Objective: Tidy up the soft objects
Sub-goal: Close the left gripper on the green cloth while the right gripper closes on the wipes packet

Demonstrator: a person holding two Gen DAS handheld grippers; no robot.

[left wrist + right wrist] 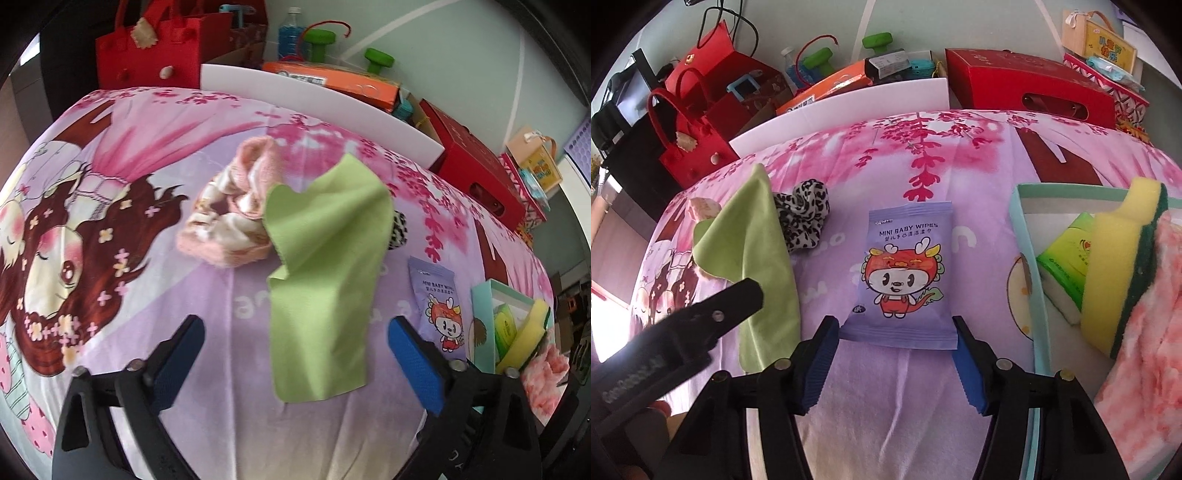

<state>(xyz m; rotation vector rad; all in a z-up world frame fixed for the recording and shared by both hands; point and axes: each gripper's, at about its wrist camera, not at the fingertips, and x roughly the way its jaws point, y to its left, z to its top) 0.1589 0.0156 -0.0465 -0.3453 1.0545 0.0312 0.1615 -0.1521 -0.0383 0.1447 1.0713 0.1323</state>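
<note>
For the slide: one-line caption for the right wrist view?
Right gripper open, straddling the near edge of a baby wipes pack on the pink sheet, teal box alongside.

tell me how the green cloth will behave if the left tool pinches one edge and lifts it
The green cloth is thin and already curled and folded on the bedsheet, so it will probably drape limply. It looks light and may drag against the pink sock bundle beside it. The left tool is open.

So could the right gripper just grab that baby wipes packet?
Probably yes: the right gripper is open, and the baby wipes packet lies flat just ahead with its near edge between the fingers; nothing blocks it.
</note>
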